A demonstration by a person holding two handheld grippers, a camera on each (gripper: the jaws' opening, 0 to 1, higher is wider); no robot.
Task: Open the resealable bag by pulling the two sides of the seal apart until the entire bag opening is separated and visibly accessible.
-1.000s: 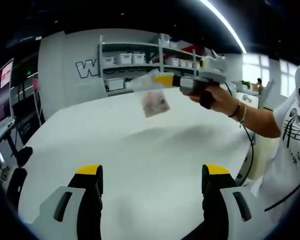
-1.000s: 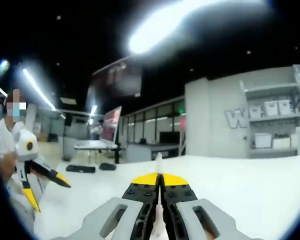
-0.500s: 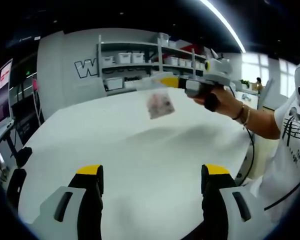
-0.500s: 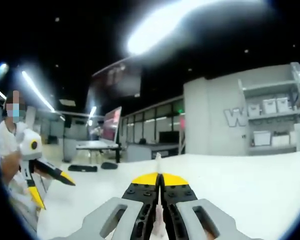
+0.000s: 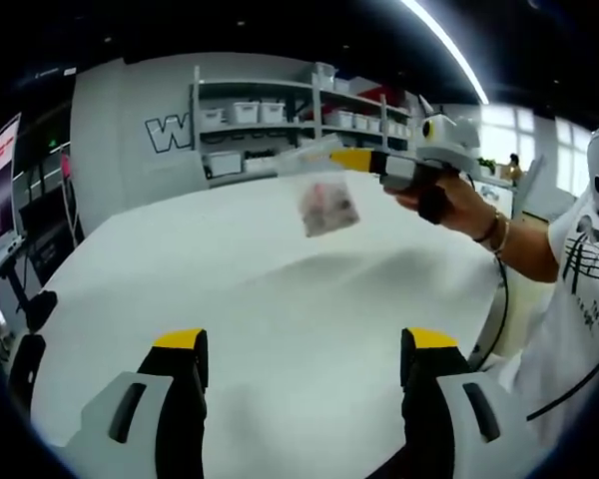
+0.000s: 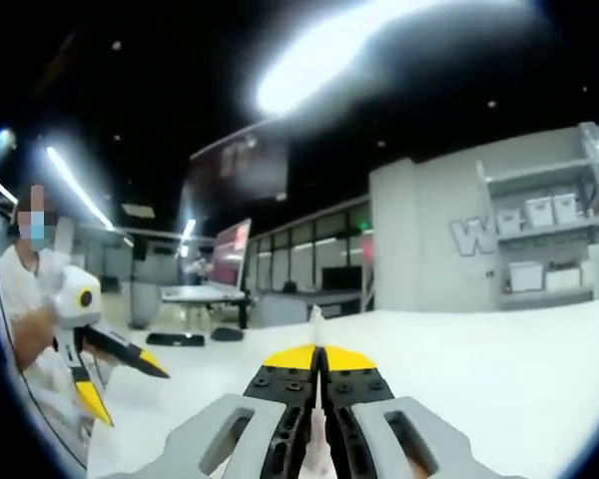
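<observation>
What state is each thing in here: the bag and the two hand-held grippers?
Resealable bag: held off the table by its top edge, hanging; seal cannot be told open or closed.
Right hand-held gripper: shut on the bag's edge.
Left hand-held gripper: open, empty, above the white table.

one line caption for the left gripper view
Right gripper holds the resealable bag up above the white table, left gripper open below.
</observation>
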